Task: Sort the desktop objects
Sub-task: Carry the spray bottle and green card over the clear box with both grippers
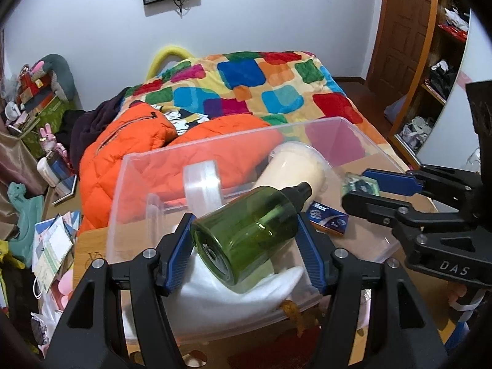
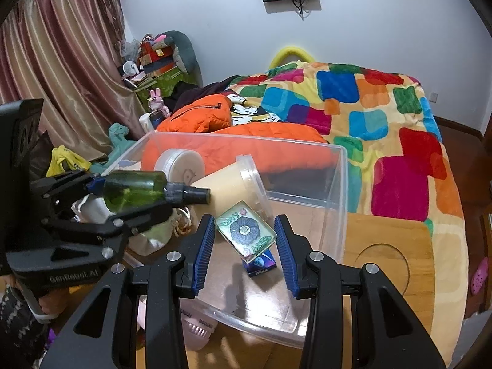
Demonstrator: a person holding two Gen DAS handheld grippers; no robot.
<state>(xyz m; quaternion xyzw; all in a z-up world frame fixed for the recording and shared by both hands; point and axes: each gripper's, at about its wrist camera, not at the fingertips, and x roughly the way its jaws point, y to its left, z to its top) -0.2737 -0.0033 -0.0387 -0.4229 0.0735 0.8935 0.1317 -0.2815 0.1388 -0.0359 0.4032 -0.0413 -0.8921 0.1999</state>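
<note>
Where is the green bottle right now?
The green bottle is clamped sideways in the left gripper, hovering over the clear plastic bin, with its black cap pointing at the cream tub lying inside.

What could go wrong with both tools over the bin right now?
The green spray bottle lies tilted between the left tool pads and could slip or roll. The flower-printed block sits skewed in the right tool. Both hang close over the clear bin, so they could collide.
</note>
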